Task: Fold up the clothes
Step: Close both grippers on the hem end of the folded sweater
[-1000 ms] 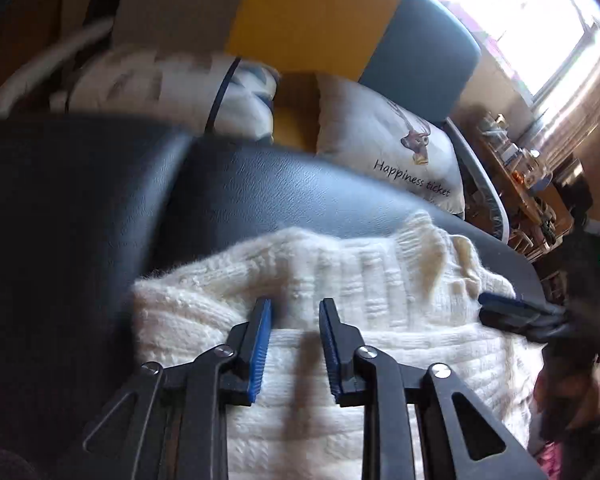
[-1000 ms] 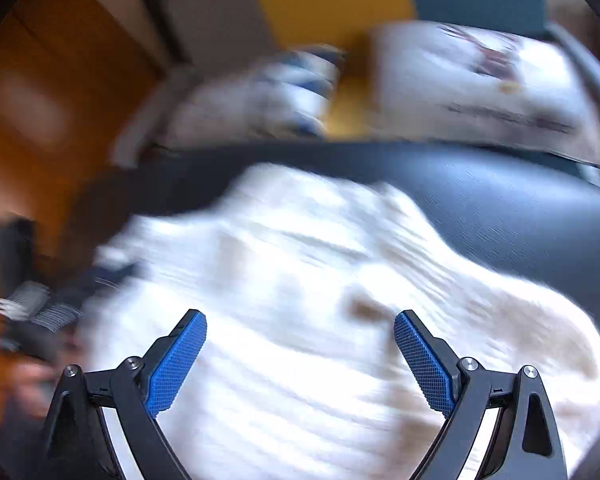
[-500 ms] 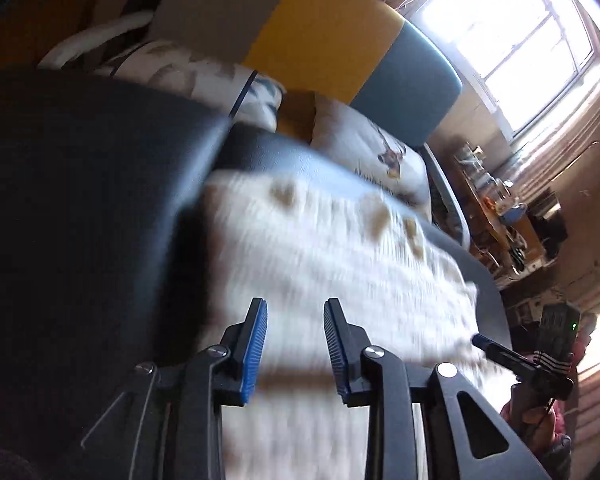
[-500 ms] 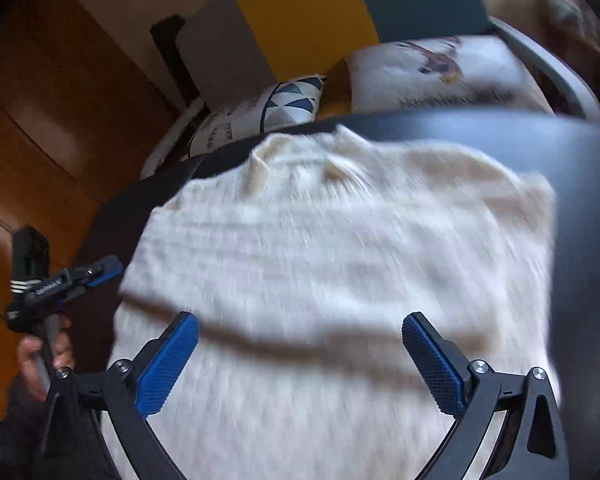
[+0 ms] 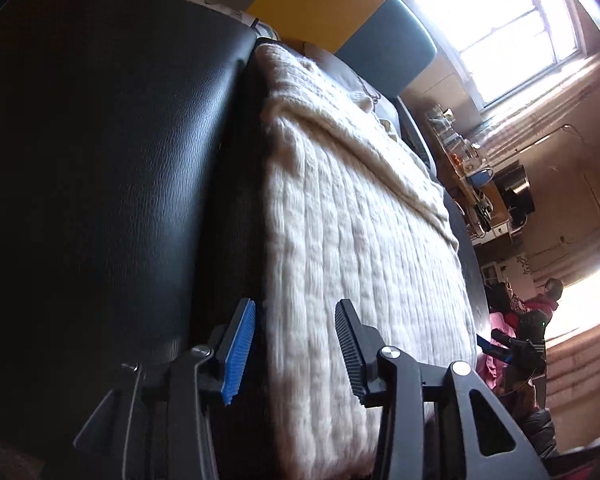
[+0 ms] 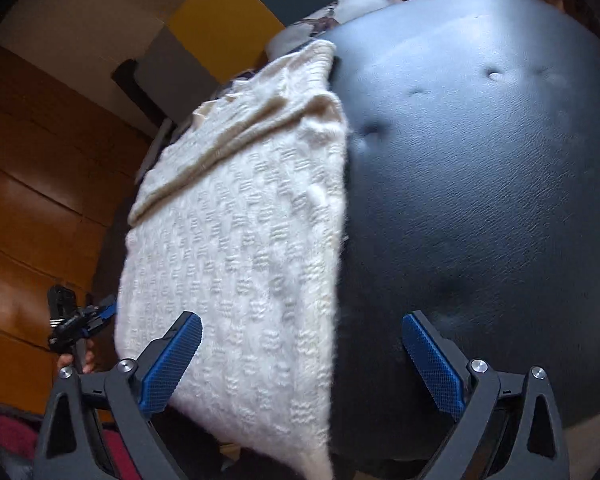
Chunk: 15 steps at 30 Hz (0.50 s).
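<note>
2 grippers, left gripper (image 5: 296, 344) opening, right gripper (image 6: 300, 360) fingers apart, both empty: grab the cream sweater (image 6: 240, 248) at matching near corners.

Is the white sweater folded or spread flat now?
Folded. The sweater lies as a narrow rectangle on the black seat, with one layer doubled over its far end.

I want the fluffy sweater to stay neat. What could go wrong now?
1. The folded white sweater reaches the near edge of the black leather seat, so it might slide off.
2. The left gripper is opening right over the sweater's side edge; its ridged pads could snag the knit.
3. The right gripper, wide open, could catch the fold if it sweeps back.
</note>
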{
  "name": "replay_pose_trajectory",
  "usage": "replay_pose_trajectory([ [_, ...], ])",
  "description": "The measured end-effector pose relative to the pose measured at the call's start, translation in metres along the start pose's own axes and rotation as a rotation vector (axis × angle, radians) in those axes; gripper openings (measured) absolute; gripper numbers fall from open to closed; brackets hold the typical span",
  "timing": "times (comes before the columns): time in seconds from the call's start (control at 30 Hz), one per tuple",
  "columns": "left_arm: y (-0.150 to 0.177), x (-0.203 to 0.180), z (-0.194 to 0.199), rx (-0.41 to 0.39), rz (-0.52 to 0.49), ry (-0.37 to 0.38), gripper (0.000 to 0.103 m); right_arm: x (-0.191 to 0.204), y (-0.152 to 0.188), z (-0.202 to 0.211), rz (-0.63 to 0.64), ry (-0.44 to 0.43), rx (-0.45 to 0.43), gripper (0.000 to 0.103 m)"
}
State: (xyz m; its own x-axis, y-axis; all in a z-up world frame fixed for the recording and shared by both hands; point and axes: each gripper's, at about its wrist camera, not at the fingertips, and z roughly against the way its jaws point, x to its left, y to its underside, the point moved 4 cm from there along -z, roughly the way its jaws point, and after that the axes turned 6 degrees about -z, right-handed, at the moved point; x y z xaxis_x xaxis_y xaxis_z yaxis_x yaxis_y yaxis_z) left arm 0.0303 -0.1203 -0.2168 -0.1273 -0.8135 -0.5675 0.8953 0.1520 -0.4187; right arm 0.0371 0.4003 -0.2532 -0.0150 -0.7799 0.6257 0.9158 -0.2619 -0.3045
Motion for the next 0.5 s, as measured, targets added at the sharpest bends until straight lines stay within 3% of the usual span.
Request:
replay_pose_trajectory([
  [0.03, 0.004, 0.0, 0.002, 0.001, -0.002, 0.004, 0.043, 0.003, 0.002, -0.002, 0.003, -0.036, 0.006, 0.095],
  [0.07, 0.007, 0.0, 0.003, 0.004, -0.005, 0.01, 0.043, 0.007, 0.004, -0.004, 0.006, -0.073, 0.013, 0.082],
  [0.1, 0.011, 0.0, 0.005, 0.006, -0.007, 0.016, 0.043, 0.011, 0.006, -0.01, 0.023, -0.087, 0.023, 0.077],
  [0.2, 0.021, 0.002, 0.009, 0.002, -0.02, 0.024, 0.044, 0.024, 0.01, -0.024, 0.053, -0.133, 0.042, 0.077],
  [0.33, 0.03, -0.007, 0.012, 0.001, -0.115, -0.005, 0.045, 0.028, 0.009, -0.032, 0.037, -0.182, 0.035, 0.078],
  [0.5, 0.026, -0.011, 0.01, 0.003, -0.112, 0.01, 0.046, 0.034, 0.01, -0.035, 0.02, -0.236, 0.021, 0.099],
])
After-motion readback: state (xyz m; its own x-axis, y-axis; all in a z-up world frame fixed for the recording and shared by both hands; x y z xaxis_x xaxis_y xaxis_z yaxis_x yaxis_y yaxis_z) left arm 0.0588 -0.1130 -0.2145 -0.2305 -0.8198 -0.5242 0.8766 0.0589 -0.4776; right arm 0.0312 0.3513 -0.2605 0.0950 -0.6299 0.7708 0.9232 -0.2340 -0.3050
